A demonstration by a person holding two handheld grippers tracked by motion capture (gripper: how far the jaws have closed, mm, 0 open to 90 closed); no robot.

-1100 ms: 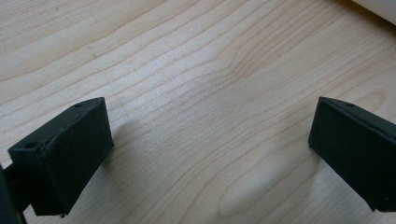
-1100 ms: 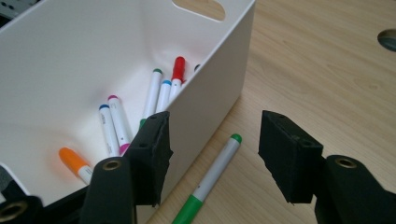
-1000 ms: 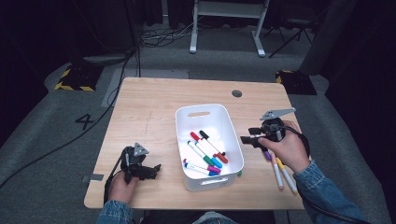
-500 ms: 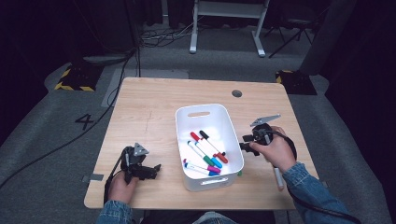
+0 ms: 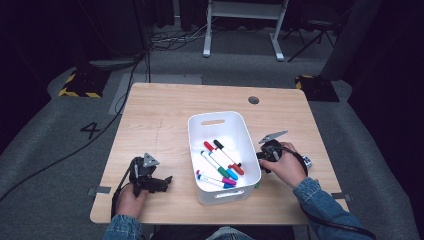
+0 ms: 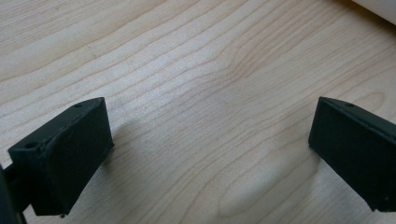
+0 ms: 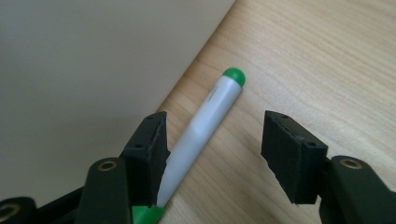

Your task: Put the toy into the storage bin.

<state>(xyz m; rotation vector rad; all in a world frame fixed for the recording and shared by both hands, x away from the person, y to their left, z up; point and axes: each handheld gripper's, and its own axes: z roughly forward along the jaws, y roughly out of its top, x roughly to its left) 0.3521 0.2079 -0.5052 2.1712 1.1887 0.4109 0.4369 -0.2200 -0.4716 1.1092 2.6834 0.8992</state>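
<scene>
A wooden table (image 5: 165, 125) carries a white bin (image 5: 220, 125) near its middle, slightly to the right. Inside the bin lie several markers (image 5: 220, 162) with red, black, blue, green and pink caps, gathered toward its near half.

The right gripper (image 5: 265, 159) sits low at the table, just right of the bin's right wall, held in the person's right hand (image 5: 286, 167). In the right gripper view its jaws stand fairly wide and have just been opening further. Between them lies a green marker (image 7: 201, 126), a white barrel with a green tip at the far end and a green cap at the near end. The marker rests flat on the wood, slanted alongside the bin wall (image 7: 93, 70) and just beside it. The marker runs close along the left pad, but whether they touch I cannot tell; the right pad stands clear of it with bare wood between, so the marker is not gripped. In the high view a small spot of green shows at the bin's near right corner (image 5: 257, 186).

The left gripper (image 5: 162, 182) rests at the near left of the table, well apart from the bin, in the left hand (image 5: 131, 197). In its own view the jaws are spread wide over bare wood, with nothing between them. A corner of the bin shows at the top right there.
</scene>
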